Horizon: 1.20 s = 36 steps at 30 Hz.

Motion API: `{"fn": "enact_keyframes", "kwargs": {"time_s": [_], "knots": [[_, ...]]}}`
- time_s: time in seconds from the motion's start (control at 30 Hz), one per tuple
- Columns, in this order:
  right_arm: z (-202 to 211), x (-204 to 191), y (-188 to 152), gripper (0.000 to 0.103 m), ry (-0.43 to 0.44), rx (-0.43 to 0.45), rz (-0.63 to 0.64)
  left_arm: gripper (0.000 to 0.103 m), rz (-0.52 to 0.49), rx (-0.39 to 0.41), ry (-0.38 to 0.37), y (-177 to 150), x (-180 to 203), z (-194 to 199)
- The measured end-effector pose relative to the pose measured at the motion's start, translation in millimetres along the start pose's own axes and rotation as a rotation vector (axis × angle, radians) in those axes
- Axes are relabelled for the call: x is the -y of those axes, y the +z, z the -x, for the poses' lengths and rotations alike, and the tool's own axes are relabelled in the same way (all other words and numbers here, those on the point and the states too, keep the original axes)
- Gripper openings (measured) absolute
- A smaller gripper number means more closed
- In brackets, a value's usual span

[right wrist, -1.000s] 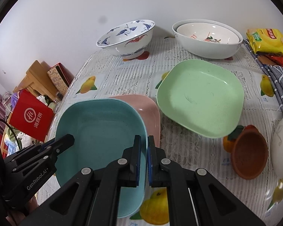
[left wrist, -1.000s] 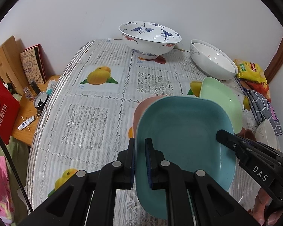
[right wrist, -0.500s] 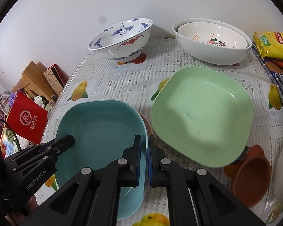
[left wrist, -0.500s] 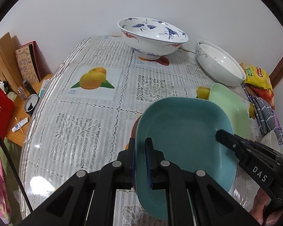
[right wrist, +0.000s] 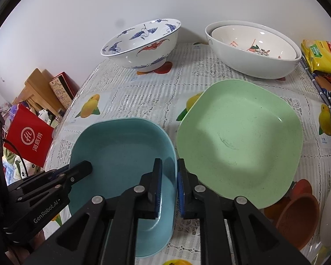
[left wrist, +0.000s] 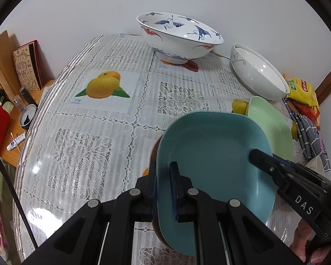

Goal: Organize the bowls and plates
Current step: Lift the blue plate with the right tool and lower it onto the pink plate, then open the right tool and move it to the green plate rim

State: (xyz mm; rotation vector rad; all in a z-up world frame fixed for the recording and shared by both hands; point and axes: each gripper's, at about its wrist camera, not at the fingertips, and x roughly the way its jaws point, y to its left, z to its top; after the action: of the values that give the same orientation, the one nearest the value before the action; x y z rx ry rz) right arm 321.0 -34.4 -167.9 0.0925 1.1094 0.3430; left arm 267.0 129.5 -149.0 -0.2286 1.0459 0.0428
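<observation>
- Since a second ago the pink plate has dropped out of sight under the teal square plastic plate [right wrist: 123, 161], and my right gripper [right wrist: 168, 184] has parted its fingers, which stood much closer before.
- Writing I can read: "GenRobot.AI" on my left gripper [left wrist: 163, 190] as the right wrist camera sees it, "DAS" on the right one in the left wrist view.
- My left gripper is clenched on the teal plate's near-left rim, one finger inside, one outside.
- My right gripper straddles the plate's right rim, released, with daylight around the rim.
- The teal plate sits low over the lace-patterned tablecloth [left wrist: 94, 119], just beside the pale green square plate [right wrist: 240, 148].
- The blue-and-white crane-painted bowl [left wrist: 179, 37] and the nested white bowls [right wrist: 253, 48] stand by the wall.
</observation>
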Motion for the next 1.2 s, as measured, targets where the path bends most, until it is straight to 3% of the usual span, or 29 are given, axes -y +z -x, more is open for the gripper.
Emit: {"fn": "enact_keyframes", "kwargs": {"time_s": [0.13, 0.3, 0.43, 0.73, 0.97, 1.2], "knots": [[-0.4, -1.6, -0.7, 0.027, 0.019, -0.020, 0.003, 0.016, 0.013, -0.012, -0.001, 0.0, -0.9, 2.0], [13.9, -4.2, -2.7, 0.033, -0.012, 0.009, 0.030, 0.028, -0.010, 0.001, 0.024, -2.5, 5.5, 11.5], [30.4, -3.4, -5.5, 0.039, -0.043, 0.041, 0.047, 0.051, -0.035, 0.039, 0.046, -5.8, 13.0, 27.7], [72.4, 4.3, -18.1, 0.048, -0.085, 0.093, 0.039, 0.055, -0.064, 0.082, 0.044, -14.9, 28.4, 61.2], [119.0, 20.0, -29.8, 0.051, -0.261, 0.184, 0.025, 0.062, -0.109, 0.143, 0.078, -19.8, 53.8, 89.4], [162.9, 47.2, -38.2, 0.057, -0.292, 0.279, -0.032, 0.064, -0.158, 0.197, 0.107, -21.1, 82.9, 107.8]]}}
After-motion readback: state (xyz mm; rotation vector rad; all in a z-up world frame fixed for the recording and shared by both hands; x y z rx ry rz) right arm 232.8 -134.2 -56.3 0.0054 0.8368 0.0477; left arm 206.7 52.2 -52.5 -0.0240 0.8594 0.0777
